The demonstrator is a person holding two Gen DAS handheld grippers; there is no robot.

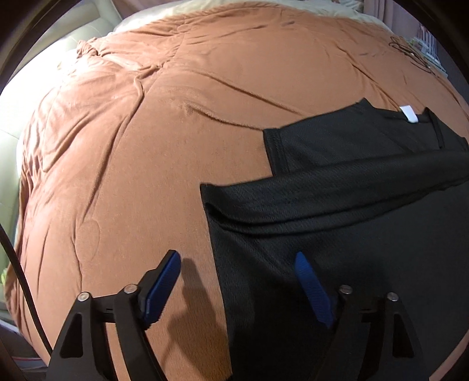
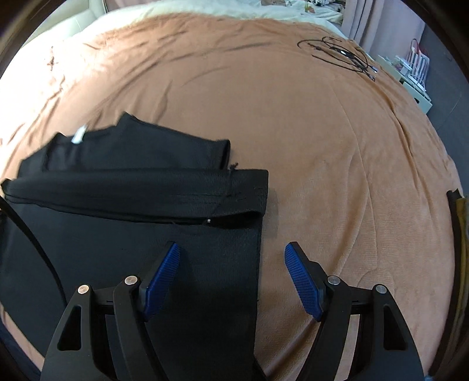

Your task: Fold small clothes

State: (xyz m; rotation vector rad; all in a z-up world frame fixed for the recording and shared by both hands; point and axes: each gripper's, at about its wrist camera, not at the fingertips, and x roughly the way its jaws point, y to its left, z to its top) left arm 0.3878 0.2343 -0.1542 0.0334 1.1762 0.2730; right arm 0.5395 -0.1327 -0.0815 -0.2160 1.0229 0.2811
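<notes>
A black T-shirt lies on a brown blanket, its lower part folded up over itself in a thick band, with a sleeve and a white neck tag beyond. My left gripper is open over the shirt's left edge, one blue finger above the blanket and one above the cloth. In the right wrist view the shirt fills the lower left. My right gripper is open over its right edge, holding nothing.
The brown blanket covers a bed. A coiled black cable lies at the far right of the blanket. Pale bedding shows beyond, shelves with boxes stand to the right, and a dark item sits at the right edge.
</notes>
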